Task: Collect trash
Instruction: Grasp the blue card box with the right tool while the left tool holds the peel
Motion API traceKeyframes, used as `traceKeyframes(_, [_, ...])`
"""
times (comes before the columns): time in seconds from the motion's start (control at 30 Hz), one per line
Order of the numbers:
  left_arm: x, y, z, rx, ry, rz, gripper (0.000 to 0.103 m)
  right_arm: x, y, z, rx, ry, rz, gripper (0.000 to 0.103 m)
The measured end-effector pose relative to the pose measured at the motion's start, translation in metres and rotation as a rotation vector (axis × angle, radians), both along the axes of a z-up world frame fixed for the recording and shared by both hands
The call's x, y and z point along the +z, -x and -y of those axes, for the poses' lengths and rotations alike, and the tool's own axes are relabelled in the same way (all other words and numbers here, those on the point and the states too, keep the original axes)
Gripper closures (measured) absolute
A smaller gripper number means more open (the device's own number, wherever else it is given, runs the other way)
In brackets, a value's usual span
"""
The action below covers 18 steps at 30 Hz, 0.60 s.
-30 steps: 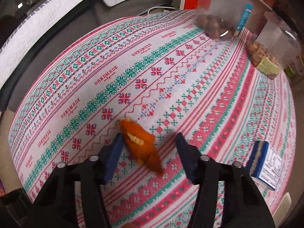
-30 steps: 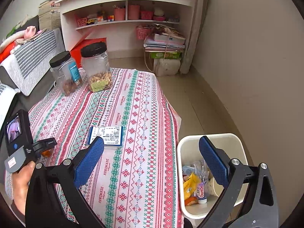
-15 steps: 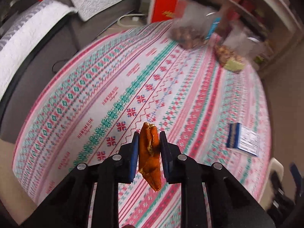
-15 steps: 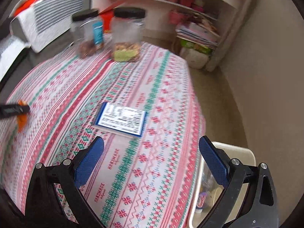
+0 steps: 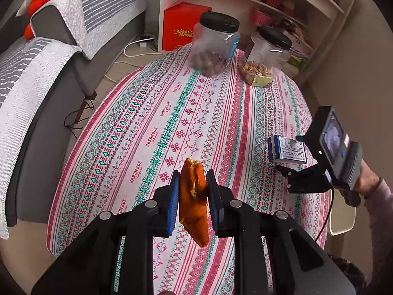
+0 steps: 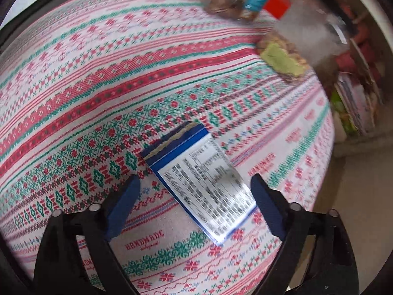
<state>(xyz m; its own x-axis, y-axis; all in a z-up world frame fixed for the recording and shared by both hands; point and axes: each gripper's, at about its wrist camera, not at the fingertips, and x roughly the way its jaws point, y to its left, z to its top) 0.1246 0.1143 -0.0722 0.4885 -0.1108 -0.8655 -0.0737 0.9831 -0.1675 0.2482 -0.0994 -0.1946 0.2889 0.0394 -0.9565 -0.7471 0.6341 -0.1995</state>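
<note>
1. Two pieces of trash show: one orange peel (image 5: 192, 196) and one flat blue-and-white wrapper (image 6: 201, 179).
2. Two clear plastic jars with black lids stand at the far end of the patterned tablecloth (image 5: 152, 127): one jar of brown nuts (image 5: 216, 44) and one jar of pale nuts (image 5: 266, 56), near each other.
3. The left gripper (image 5: 192, 204) is clenched on the orange peel, with both blue pads pressing its sides. The peel is lifted clear of the cloth. Its long axis runs along the fingers, with the torn end pointing away from the camera and the tapered end hanging back toward it.
4. The right gripper (image 6: 196, 201) has just been closing, but its jaws stand apart with the wrapper between them; neither pad touches it, as far as the blurred view shows.
5. The wrapper lies flat on the cloth near the table's right edge. In the right wrist view its long axis runs diagonally, blue end upper left and printed end lower right.
6. One white bin rim (image 5: 343, 221) shows beyond the table's edge.
</note>
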Motion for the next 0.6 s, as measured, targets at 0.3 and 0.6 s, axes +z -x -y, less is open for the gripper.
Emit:
traceKeyframes(0.3, [-0.002, 0.006, -0.023, 0.007, 0.004, -0.019, 0.081, 0.019, -0.009, -0.002, -0.18, -0.291, -0.032, 0.076])
traceKeyframes(0.6, [-0.002, 0.014, -0.05, 0.068, 0.016, -0.02, 0.081, 0.04, -0.011, -0.024, -0.207, -0.258, 0.029, 0.032])
